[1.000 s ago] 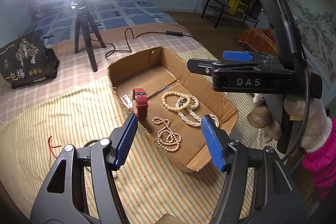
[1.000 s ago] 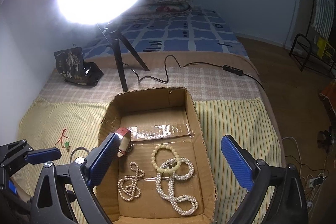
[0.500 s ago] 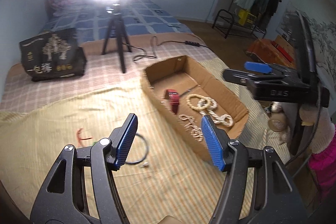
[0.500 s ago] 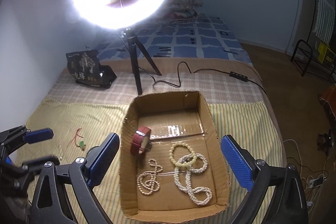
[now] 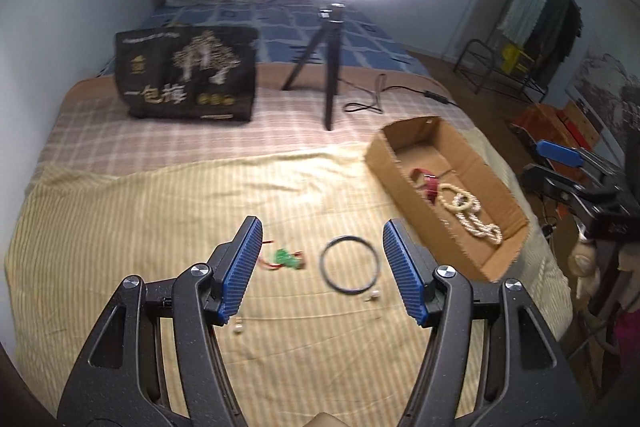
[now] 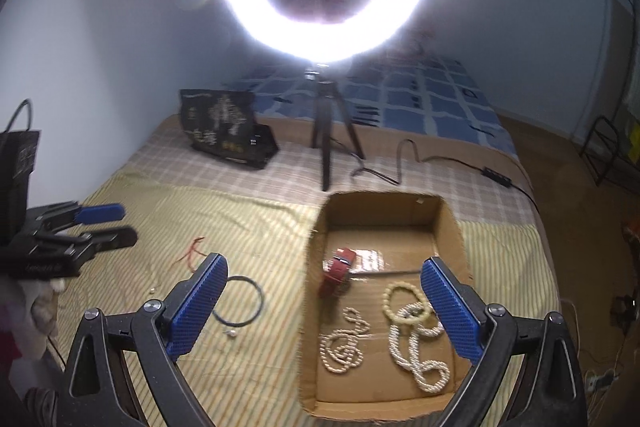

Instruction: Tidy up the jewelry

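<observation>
A cardboard box [image 6: 452, 231] on the striped cloth holds a red watch [image 6: 338, 269], a cream bead bracelet [image 6: 404, 301] and pearl strands [image 6: 418, 355]; the box also shows in the left wrist view [image 5: 452, 143]. A black ring [image 5: 349, 263], a green and red ornament [image 5: 286, 257] and a small pearl stud [image 5: 374, 295] lie loose on the cloth. My left gripper [image 5: 322, 269] is open and empty above the ring and ornament. My right gripper [image 6: 324, 307] is open and empty over the box's left wall.
A ring light on a tripod [image 6: 326, 143] stands behind the box, its cable [image 6: 404, 159] trailing right. A black printed bag [image 5: 186, 73] stands at the back left. A red string [image 6: 194, 247] lies on the cloth. The bed's edge drops off to the right.
My left gripper has swung left from the box to the loose ring and ornament. My right gripper has drawn left, so the box sits further right in its view. Both stay open.
</observation>
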Demonstrator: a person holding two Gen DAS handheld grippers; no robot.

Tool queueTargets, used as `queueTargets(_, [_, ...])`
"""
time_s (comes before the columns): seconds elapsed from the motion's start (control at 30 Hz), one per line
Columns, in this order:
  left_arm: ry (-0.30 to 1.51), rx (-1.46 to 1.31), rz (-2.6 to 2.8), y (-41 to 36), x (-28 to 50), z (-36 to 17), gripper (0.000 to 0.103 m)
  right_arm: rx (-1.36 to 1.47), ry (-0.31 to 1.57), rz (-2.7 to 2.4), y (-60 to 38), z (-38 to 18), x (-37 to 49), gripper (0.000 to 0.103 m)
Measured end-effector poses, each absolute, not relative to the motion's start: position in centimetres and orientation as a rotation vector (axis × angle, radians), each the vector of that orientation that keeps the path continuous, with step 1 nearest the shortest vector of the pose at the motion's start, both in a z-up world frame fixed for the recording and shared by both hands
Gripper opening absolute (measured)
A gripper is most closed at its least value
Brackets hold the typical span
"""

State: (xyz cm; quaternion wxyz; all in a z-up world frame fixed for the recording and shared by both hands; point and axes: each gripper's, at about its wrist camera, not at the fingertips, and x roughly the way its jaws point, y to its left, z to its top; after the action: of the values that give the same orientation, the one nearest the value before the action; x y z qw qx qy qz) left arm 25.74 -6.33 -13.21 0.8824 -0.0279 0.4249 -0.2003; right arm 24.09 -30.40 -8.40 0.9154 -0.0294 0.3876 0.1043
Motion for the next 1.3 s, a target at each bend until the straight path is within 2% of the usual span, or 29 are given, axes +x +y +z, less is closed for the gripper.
queueTargets(0.23, [0.91, -0.083, -0.362, -3.4, 26.7, -14.9, 0.064, -0.148, 0.767, 0.334, -26.5, -9.2, 23.6, 0.099])
queueTargets(0.37, [0.944, -0.093, -0.356, -2.8, 27.3, -16.4, 0.058, -0.19, 0.8, 0.396, -24.6, -10.5, 23.5, 0.099])
queueTargets(0.6, [0.983, -0.106, -0.351, -2.4, 27.8, -18.5, 0.057, -0.228, 0.877, 0.47, -22.7, -13.0, 23.1, 0.097])
queueTargets(0.67, [0.992, -0.111, -0.351, -2.2, 27.8, -19.1, 0.054, -0.245, 0.909, 0.486, -22.2, -13.9, 22.9, 0.095])
queueTargets(0.8, [1.007, -0.127, -0.354, -1.5, 27.3, -20.1, 0.05, -0.247, 0.966, 0.483, -21.3, -15.9, 22.4, 0.082])
queueTargets(0.9, [1.025, -0.143, -0.357, -0.8, 26.5, -21.1, 0.05, -0.202, 0.993, 0.465, -21.1, -17.5, 21.7, 0.079])
queueTargets(0.93, [1.031, -0.144, -0.359, -0.6, 26.1, -21.5, 0.046, -0.191, 0.999, 0.465, -21.0, -17.9, 21.6, 0.077])
queueTargets(0.97, [1.035, -0.143, -0.361, -0.5, 25.9, -21.7, 0.041, -0.179, 1.004, 0.464, -20.9, -18.4, 21.4, 0.071])
queueTargets(1.07, [1.038, -0.138, -0.372, -0.2, 24.6, -22.6, 0.04, -0.185, 1.015, 0.444, -20.7, -19.8, 20.9, 0.058])
queueTargets(1.13, [1.04, -0.124, -0.38, -0.2, 23.9, -23.1, 0.04, -0.169, 1.021, 0.439, -20.7, -20.6, 20.6, 0.054])
queueTargets(1.2, [1.042, -0.103, -0.383, -0.3, 23.4, -23.7, 0.038, -0.132, 1.025, 0.43, -21.0, -21.4, 20.4, 0.045])
queueTargets(1.3, [1.045, -0.085, -0.387, -0.4, 22.9, -24.6, 0.033, -0.099, 1.033, 0.417, -21.2, -22.2, 20.5, 0.04])
